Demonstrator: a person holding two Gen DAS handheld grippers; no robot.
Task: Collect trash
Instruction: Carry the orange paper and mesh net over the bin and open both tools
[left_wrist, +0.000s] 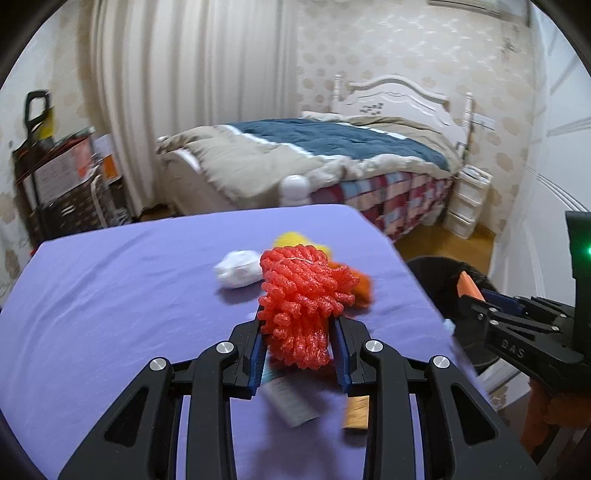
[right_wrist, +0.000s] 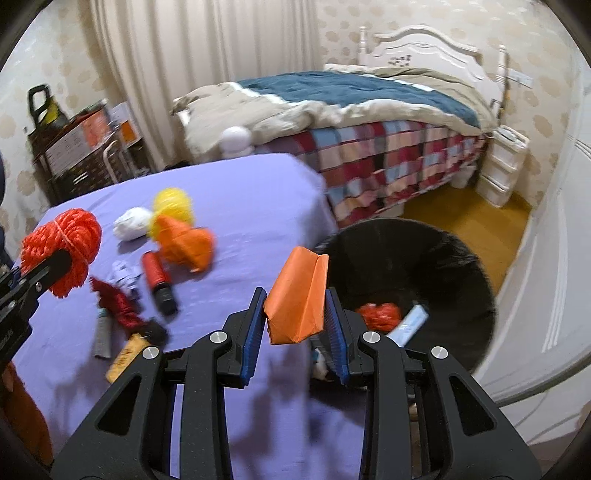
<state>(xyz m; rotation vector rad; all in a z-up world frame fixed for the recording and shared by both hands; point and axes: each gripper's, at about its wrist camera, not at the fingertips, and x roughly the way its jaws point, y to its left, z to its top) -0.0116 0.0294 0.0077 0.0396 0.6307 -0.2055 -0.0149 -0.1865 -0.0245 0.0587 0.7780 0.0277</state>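
Bed (right_wrist: 369, 110): sitting behind, not part of the job.
Table (right_wrist: 240, 206): purple cloth, still carrying most of the trash.
Bin (right_wrist: 461, 266): black, standing off the table's right edge; already holding a red-orange wad (right_wrist: 380, 314) and a pale flat pack (right_wrist: 410, 325).
Left gripper (left_wrist: 300, 332): clamping a red foam net (left_wrist: 303, 295), lifted clear over the table, well short of the bin.
Right gripper (right_wrist: 295, 321): clamping a folded orange paper (right_wrist: 299, 295), hanging at the table edge just beside the bin's rim, not yet over the opening.
Orange wrap (right_wrist: 184, 243): lying mid-table, touching the yellow ball.
Yellow ball (right_wrist: 173, 203): waiting at the back of the pile.
White wad (right_wrist: 133, 221): lying just beside the yellow ball.
Red spool (right_wrist: 157, 280): lying loose, dark end toward the camera.
Dark red scrap (right_wrist: 118, 302): lying near the front edge.
Small bits: grey tube (right_wrist: 103, 332), tan card (right_wrist: 125, 354), pale crumple (right_wrist: 125, 277), all waiting.
Progress: looking early to mid; two pieces binned, two in transit, seven or so remaining on the table.
Next: probably dropping both held pieces in the bin, then returning for the pile.
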